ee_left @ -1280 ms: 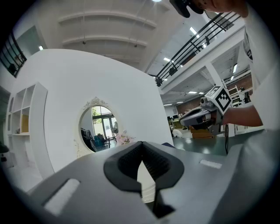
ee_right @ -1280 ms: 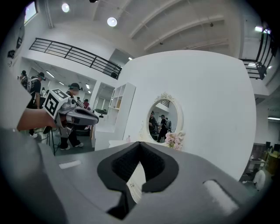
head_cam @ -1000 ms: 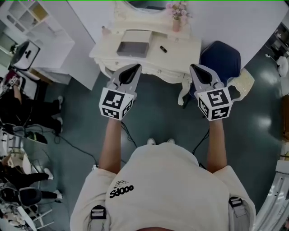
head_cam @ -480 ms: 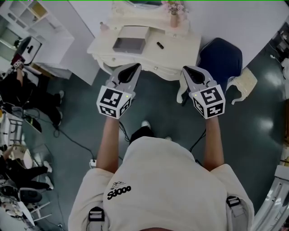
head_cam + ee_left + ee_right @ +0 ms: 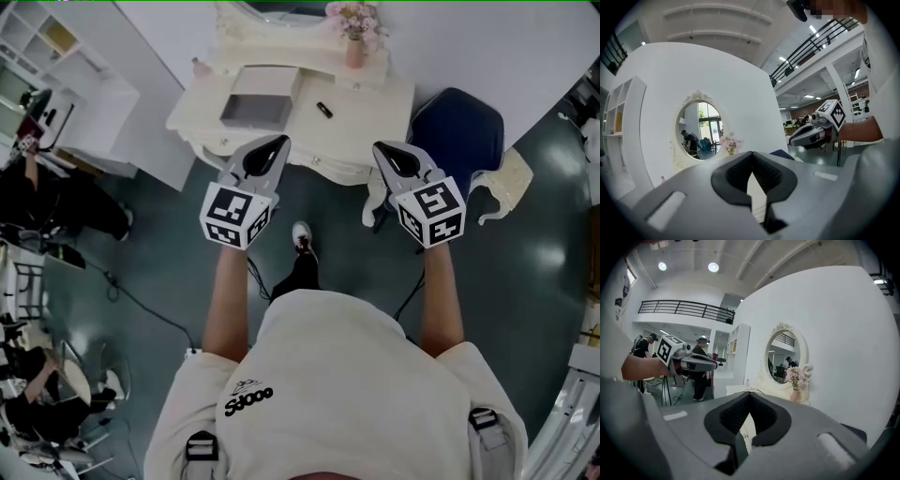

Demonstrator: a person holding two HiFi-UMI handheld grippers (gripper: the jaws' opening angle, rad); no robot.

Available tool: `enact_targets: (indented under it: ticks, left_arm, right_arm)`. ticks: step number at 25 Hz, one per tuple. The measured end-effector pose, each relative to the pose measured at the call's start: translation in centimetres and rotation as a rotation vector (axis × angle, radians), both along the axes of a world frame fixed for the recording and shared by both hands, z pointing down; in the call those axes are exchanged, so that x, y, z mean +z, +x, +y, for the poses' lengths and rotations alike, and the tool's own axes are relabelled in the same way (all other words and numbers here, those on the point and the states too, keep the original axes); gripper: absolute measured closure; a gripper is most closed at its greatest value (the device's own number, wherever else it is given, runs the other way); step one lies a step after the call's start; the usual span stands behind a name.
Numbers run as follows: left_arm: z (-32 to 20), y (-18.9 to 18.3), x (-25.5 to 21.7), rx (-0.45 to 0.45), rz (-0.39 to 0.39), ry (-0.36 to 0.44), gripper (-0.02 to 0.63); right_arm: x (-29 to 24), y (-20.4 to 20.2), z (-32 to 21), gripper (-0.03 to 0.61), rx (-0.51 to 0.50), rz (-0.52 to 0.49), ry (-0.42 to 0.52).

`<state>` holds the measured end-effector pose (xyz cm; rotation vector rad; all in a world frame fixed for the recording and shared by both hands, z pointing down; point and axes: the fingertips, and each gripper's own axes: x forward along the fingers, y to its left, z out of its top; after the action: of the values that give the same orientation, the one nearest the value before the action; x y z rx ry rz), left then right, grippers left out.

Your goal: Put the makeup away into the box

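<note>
A cream dressing table (image 5: pixel 375 103) stands ahead of me against the white wall. On it lies an open grey box (image 5: pixel 255 108), and a small black makeup item (image 5: pixel 323 110) lies to the right of the box. My left gripper (image 5: pixel 277 142) is shut and empty, held in the air over the table's front edge, just before the box. My right gripper (image 5: pixel 382 148) is also shut and empty, level with the left one, at the table's front right. In the left gripper view the left gripper (image 5: pixel 751 154) faces the oval mirror (image 5: pixel 699 124); the right gripper (image 5: pixel 750 394) faces it too.
A vase of pink flowers (image 5: pixel 353 42) and a small pink bottle (image 5: pixel 199 67) stand at the back of the table. A dark blue chair (image 5: pixel 457 127) stands right of it, white shelves (image 5: pixel 56 47) to the left. Cables trail across the floor, and people stand at the left.
I have stepped closer to the dressing table, one foot now forward. Both grippers have come forward and slightly down to its front edge, still shut and empty.
</note>
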<state>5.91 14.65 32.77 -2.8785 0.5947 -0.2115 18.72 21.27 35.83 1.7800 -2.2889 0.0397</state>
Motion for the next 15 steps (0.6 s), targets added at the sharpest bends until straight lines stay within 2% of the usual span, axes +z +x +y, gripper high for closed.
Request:
enact_targets:
  ticks: [6, 15]
  left_arm:
    - [-8.1, 3.6, 0.4, 0.036, 0.001, 0.003, 0.595]
    - [-22.0, 5.2, 1.1, 0.012, -0.036, -0.048, 0.595]
  right_arm:
    - [-0.8, 3.3, -7.6, 0.577, 0.026, 0.005, 0.015]
    - [-0.6, 5.5, -20.5, 0.577, 0.060, -0.014, -0.042]
